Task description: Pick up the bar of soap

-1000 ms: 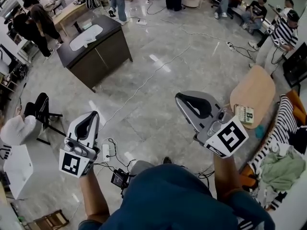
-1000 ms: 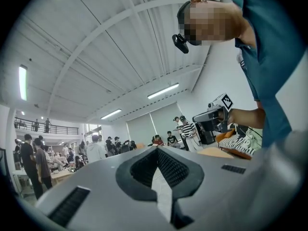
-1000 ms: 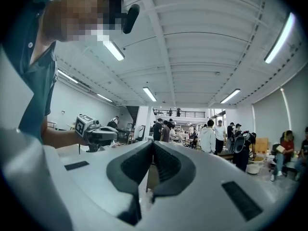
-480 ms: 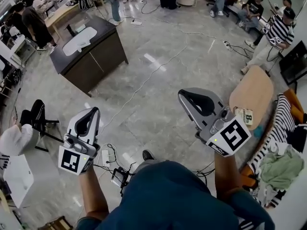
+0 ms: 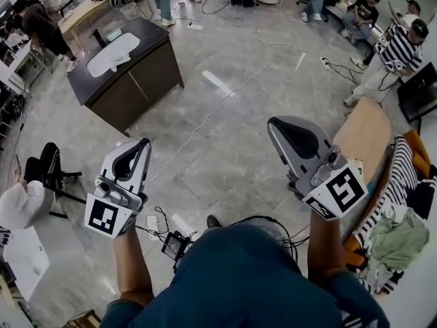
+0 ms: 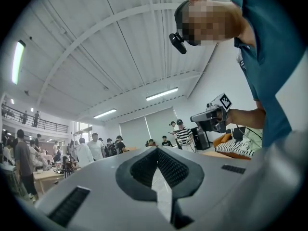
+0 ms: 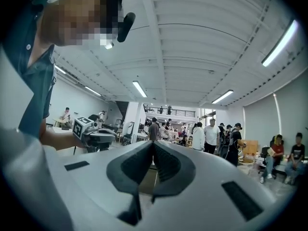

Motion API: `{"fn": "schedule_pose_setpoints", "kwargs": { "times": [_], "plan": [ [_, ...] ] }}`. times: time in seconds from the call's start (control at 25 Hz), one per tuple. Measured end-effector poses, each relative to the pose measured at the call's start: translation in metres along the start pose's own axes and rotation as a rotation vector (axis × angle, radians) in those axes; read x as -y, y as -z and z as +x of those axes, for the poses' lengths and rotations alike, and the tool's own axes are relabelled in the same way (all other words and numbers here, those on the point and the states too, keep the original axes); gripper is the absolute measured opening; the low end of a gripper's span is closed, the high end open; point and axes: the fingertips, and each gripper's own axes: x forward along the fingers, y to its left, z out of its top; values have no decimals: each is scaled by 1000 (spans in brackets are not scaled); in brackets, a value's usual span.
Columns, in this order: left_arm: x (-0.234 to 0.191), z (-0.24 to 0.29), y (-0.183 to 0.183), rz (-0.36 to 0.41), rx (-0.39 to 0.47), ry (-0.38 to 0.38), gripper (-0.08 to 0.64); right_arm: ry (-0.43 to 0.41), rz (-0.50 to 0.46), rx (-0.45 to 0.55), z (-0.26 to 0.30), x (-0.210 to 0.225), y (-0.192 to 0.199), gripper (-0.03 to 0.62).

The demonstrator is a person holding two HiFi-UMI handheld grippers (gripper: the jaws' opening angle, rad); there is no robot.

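No bar of soap can be made out in any view. In the head view my left gripper (image 5: 140,146) is held over the grey stone floor, jaws shut with nothing between them. My right gripper (image 5: 276,124) is level with it at the right, also shut and empty. In the left gripper view the jaws meet at the left gripper (image 6: 156,148) tip, and the right gripper (image 6: 198,119) shows beyond. In the right gripper view the right gripper (image 7: 153,143) is closed, with the left gripper (image 7: 99,134) off to the side.
A dark cabinet (image 5: 147,80) with a white basin (image 5: 113,50) on top stands at the upper left. A round wooden table (image 5: 369,132) and piled clothes (image 5: 403,238) are at the right. Cables (image 5: 205,118) cross the floor. Several people stand round the hall's edges.
Both grippers stay shut. The right gripper has drifted to the right and the left one slightly right, while the floor scene has shifted a little with the person's step.
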Motion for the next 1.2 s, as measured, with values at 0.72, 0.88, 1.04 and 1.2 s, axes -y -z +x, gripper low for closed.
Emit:
{"fn": "schedule_pose_setpoints", "kwargs": {
  "times": [0.72,0.88,1.04,1.2],
  "plan": [
    [-37,104,17,10,-62,-125,3,-139,40,24,46,115,31,15],
    [-33,131,15,33,-68,-146,2,-163,38,39,44,144,37,15],
    [-36,148,11,40,-60,-173,3,-184,47,51,46,165,42,15],
    [-44,161,10,46,-67,-174,3,-194,67,47,56,177,48,15]
  ]
}}
